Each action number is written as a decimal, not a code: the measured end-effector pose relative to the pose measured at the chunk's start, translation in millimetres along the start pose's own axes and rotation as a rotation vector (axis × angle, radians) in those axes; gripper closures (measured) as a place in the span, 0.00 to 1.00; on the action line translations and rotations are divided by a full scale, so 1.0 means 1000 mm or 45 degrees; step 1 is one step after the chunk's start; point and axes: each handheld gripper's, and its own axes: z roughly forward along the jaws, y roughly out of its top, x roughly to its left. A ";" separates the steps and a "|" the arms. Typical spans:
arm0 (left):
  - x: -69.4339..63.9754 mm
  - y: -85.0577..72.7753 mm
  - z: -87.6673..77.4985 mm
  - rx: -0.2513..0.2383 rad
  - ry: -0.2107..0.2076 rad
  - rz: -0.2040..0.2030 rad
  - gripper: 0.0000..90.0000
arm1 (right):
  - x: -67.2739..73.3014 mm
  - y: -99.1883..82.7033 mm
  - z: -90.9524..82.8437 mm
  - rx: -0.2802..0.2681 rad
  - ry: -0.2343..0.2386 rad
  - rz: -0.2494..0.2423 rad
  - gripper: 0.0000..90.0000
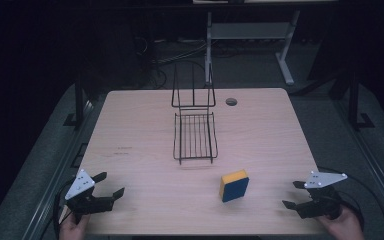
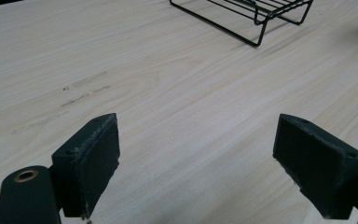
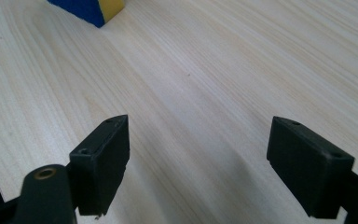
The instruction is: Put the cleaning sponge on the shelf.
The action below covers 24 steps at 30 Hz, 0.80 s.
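Observation:
A blue and yellow sponge (image 1: 234, 185) lies on the wooden table (image 1: 145, 130), front and right of middle; its corner (image 3: 91, 8) peeks in at the top left of the right gripper view. A black wire rack (image 1: 195, 130) stands at the table's middle, and its front edge (image 2: 256, 18) appears at the top of the left gripper view. My left gripper (image 1: 108, 183) rests open at the front left corner, with bare wood between its jaws (image 2: 196, 154). At the front right, my right gripper (image 1: 293, 194) is open too, nothing between its jaws (image 3: 198, 154).
A round cable hole (image 1: 231, 102) sits near the table's far right edge. Beyond the table stand a white desk frame (image 1: 285, 60) and cables on a dark floor. Faint marks (image 2: 81, 91) streak the wood ahead of the left gripper.

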 end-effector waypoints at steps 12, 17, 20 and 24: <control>-0.001 0.001 -0.001 -0.004 -0.004 0.002 0.16 | 0.004 0.007 -0.001 -0.026 0.024 -0.023 0.21; -0.001 0.000 0.000 0.000 -0.007 0.006 0.16 | 0.007 0.010 -0.003 -0.048 0.041 -0.029 0.20; -0.002 0.000 -0.001 0.001 -0.007 0.011 0.16 | 0.010 0.013 -0.001 -0.056 0.051 -0.027 0.19; -0.003 0.001 -0.001 -0.004 -0.004 0.017 0.16 | 0.013 0.016 0.002 -0.049 0.067 -0.034 0.19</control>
